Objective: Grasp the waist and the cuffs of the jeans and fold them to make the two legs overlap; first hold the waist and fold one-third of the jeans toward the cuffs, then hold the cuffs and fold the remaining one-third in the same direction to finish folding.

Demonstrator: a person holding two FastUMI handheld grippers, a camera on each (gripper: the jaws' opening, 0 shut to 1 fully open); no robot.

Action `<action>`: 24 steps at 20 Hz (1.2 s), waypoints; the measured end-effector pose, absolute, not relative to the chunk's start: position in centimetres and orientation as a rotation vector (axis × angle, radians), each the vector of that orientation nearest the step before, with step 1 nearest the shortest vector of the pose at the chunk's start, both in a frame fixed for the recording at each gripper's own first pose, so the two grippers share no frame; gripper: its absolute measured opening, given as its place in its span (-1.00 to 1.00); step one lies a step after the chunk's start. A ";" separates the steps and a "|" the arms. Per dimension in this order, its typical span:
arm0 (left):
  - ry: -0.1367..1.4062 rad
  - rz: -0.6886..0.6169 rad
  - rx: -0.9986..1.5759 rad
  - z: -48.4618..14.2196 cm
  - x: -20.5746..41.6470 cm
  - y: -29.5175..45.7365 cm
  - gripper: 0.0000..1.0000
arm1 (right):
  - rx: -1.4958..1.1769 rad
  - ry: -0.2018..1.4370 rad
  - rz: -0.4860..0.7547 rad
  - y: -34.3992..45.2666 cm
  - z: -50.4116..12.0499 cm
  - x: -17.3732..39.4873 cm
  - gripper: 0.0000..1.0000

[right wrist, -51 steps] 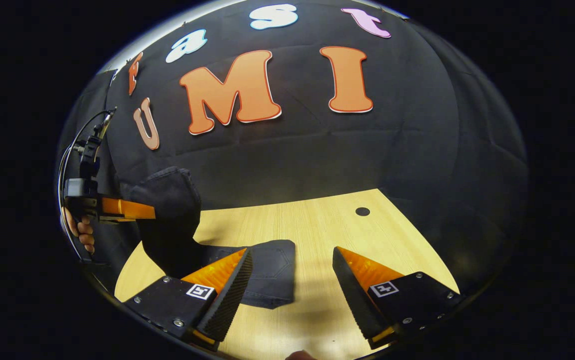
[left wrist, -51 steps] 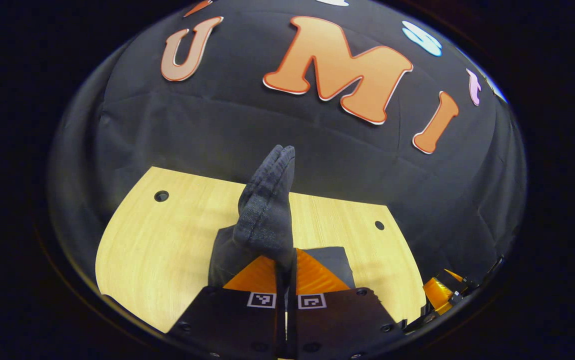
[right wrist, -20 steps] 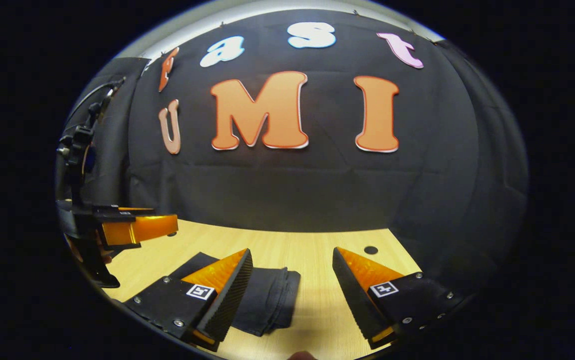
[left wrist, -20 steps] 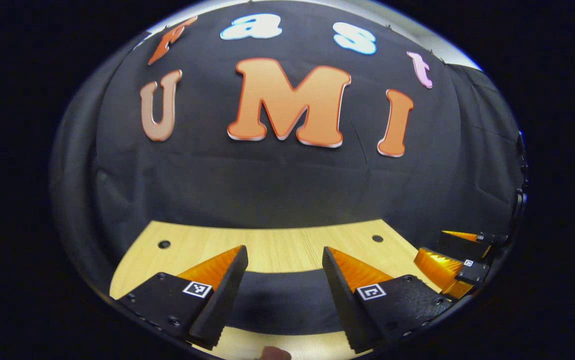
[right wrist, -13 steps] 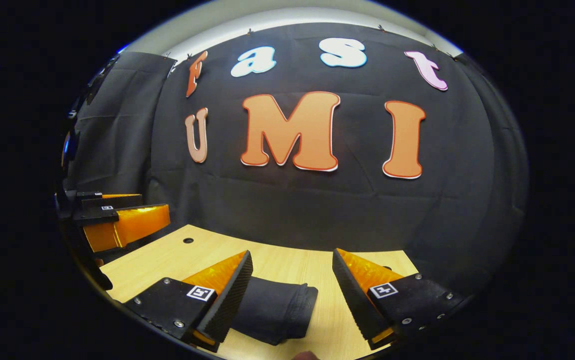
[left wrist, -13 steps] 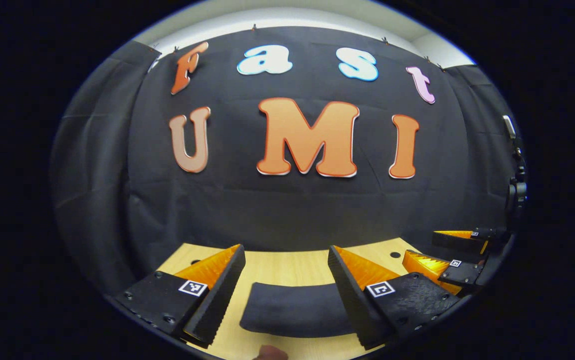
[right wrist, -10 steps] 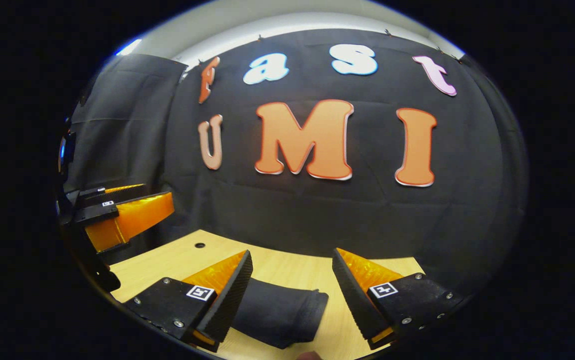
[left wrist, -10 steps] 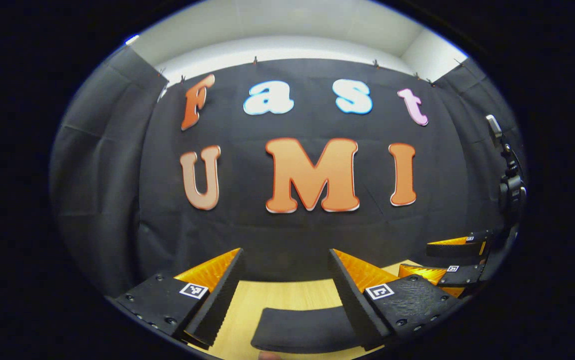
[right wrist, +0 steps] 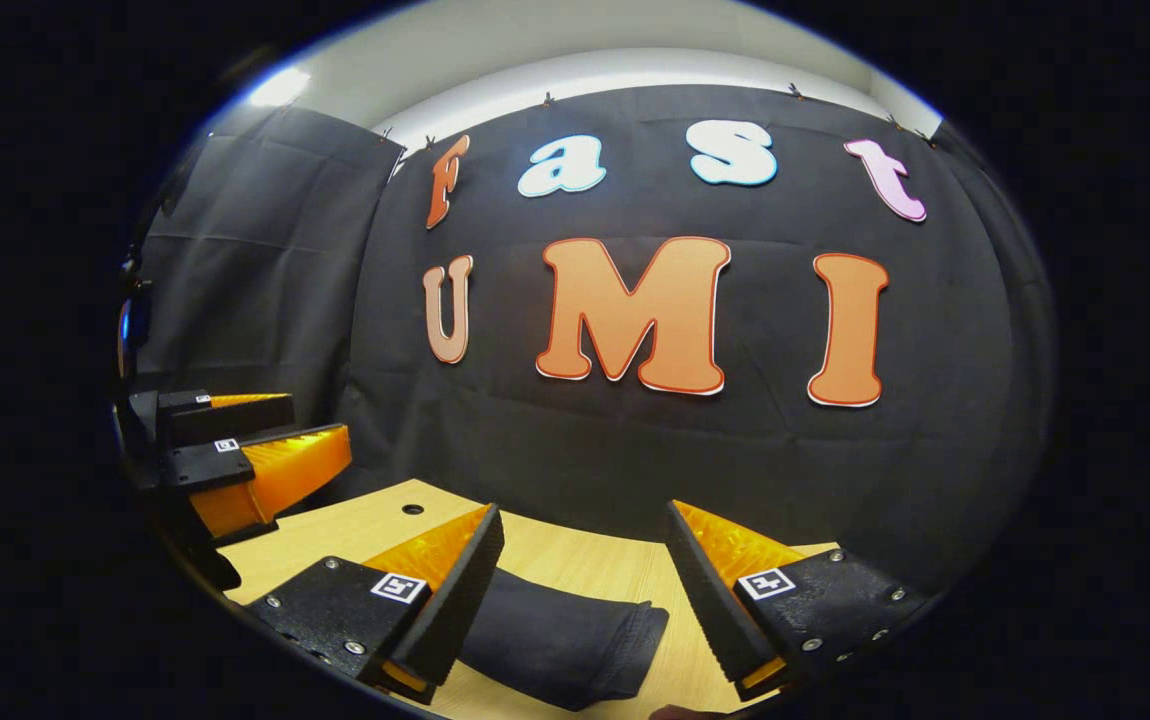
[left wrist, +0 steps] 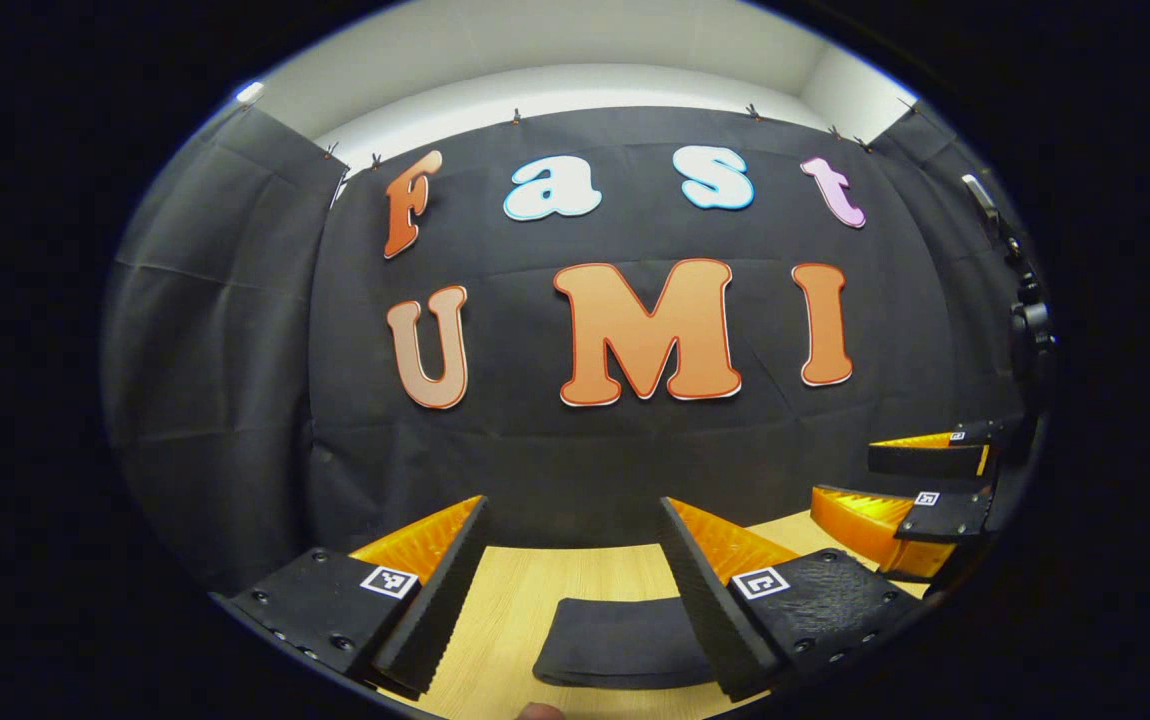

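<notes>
- Left gripper (left wrist: pixel 572 585): fingers apart, holding nothing, raised above the table (left wrist: pixel 515 610).
- Right gripper (right wrist: pixel 585 590): fingers apart, holding nothing.
- Jeans (right wrist: pixel 560 635): folded into a compact dark bundle, lying flat on the table, below and between the fingers of each gripper.
- Both grippers sit side by side, apart.

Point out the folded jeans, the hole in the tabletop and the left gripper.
folded jeans (right wrist: pixel 575 640), right gripper view, on the top layer of the dark bundle.
hole in the tabletop (right wrist: pixel 413 509), right gripper view, on the dark opening.
left gripper (left wrist: pixel 575 580), left gripper view, midway between its open fingertips.
</notes>
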State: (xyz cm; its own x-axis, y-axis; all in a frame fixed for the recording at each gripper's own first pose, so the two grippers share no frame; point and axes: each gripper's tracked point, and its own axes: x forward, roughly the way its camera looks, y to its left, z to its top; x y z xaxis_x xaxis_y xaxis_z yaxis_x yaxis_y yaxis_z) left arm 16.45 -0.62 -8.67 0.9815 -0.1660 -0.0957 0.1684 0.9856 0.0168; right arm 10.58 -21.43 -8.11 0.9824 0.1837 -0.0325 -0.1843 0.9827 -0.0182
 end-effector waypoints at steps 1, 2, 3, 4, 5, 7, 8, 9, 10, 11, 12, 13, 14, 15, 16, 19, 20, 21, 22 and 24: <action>0.096 -0.172 0.035 -8.8 16.4 -0.6 0.96 | -0.021 0.023 0.191 -21.3 -8.1 10.6 0.95; 0.090 -0.171 0.060 -8.8 16.3 -0.8 0.96 | -0.025 0.011 0.195 -21.3 -7.8 10.5 0.95; 0.083 -0.171 0.087 -9.1 16.3 -1.1 0.97 | -0.028 0.008 0.192 -21.4 -7.9 10.5 0.94; 0.086 -0.178 0.107 -9.3 16.2 -1.6 1.00 | -0.026 0.005 0.193 -21.5 -8.0 10.3 0.94; 0.092 -0.183 0.121 -9.6 16.3 -1.9 1.00 | -0.022 0.007 0.193 -21.5 -8.1 10.2 0.94; 0.105 -0.193 0.125 -9.9 16.1 -2.2 0.96 | -0.014 0.013 0.192 -21.7 -8.5 10.2 0.94; 0.108 -0.185 0.132 -10.0 16.2 -2.0 1.00 | -0.011 0.011 0.191 -21.9 -8.4 10.1 0.94; 0.112 -0.168 0.145 -10.3 16.2 -1.5 0.96 | -0.012 0.009 0.190 -22.0 -8.3 10.0 0.95; 0.119 -0.165 0.150 -10.6 16.2 -1.4 0.96 | -0.013 0.005 0.191 -22.0 -8.3 10.0 0.95; 0.126 -0.167 0.145 -10.8 16.0 -1.5 1.00 | -0.015 0.004 0.193 -22.1 -8.3 9.8 0.95; 0.131 -0.161 0.143 -10.9 16.0 -1.5 0.96 | -0.016 0.002 0.195 -22.1 -8.5 9.8 0.95; 0.132 -0.153 0.148 -10.9 15.9 -1.3 0.96 | -0.013 0.003 0.196 -22.0 -8.5 10.1 0.95; 0.128 -0.146 0.154 -10.8 16.0 -1.2 1.00 | -0.004 0.004 0.200 -21.9 -8.6 10.1 0.94; 0.121 -0.143 0.156 -10.5 15.8 -1.3 0.96 | 0.004 0.004 0.204 -21.8 -8.7 10.2 0.94; 0.114 -0.141 0.152 -10.1 15.6 -1.3 0.95 | 0.009 0.001 0.210 -21.6 -8.6 10.2 0.94; 0.105 -0.136 0.140 -10.2 15.5 -1.2 0.95 | 0.001 -0.005 0.214 -21.7 -8.5 10.3 1.00; 0.107 -0.135 0.135 -10.2 15.4 -1.2 0.95 | 0.002 -0.002 0.213 -21.7 -8.7 10.3 1.00; 0.109 -0.134 0.130 -10.2 15.4 -1.2 0.94 | 0.002 -0.002 0.212 -21.8 -8.5 10.3 1.00; 0.106 -0.134 0.127 -10.2 15.5 -1.2 0.95 | 0.001 -0.004 0.211 -21.8 -8.5 10.4 1.00; 0.098 -0.126 0.123 -10.2 15.7 -1.0 0.95 | 0.000 -0.007 0.211 -22.0 -8.5 10.3 0.94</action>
State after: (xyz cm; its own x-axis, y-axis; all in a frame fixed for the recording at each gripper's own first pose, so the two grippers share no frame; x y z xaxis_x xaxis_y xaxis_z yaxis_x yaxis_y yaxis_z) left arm 15.73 -0.98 -10.18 0.9873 -0.1195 -0.1052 0.1315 0.9845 0.1161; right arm 10.33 -21.98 -8.51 0.9777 0.2099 0.0071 -0.2099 0.9777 -0.0012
